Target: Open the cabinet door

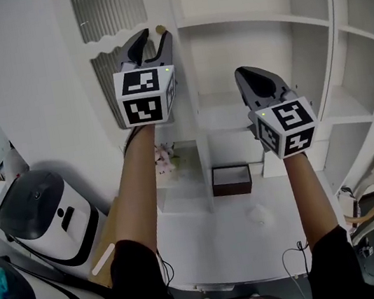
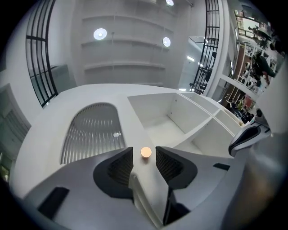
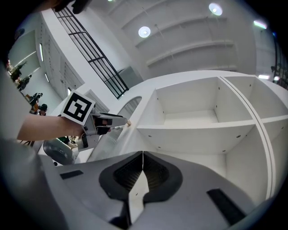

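Left forearm (image 1: 140, 188): reaching up from 6 o'clock in the head view and carrying the left tongs (image 1: 154, 37) toward 12 o'clock.
Left tongs: standing apart. The left gripper view is showing the small round knob (image 2: 146, 152) sitting between the pads with a gap on either side, so nothing is pressing on it.
Right tongs (image 3: 142, 158): pressing pad to pad and holding nothing. They are hovering at 3 o'clock of the left tongs and facing the open shelves (image 3: 198, 123).
Cabinet door (image 1: 108, 80): white with a ribbed arched pane, lying at 11 o'clock in the head view. Its knob is sitting on the edge beside the shelves. I cannot tell whether it is ajar.
Head view alone: showing the counter (image 1: 209, 241) at 6 o'clock, a brown box (image 1: 231, 179) lying below the shelves, and white-and-black appliances (image 1: 41, 212) at 8 o'clock.
Right gripper view alone: showing the left tongs side-on at 10 o'clock, their tips reaching the door's edge.
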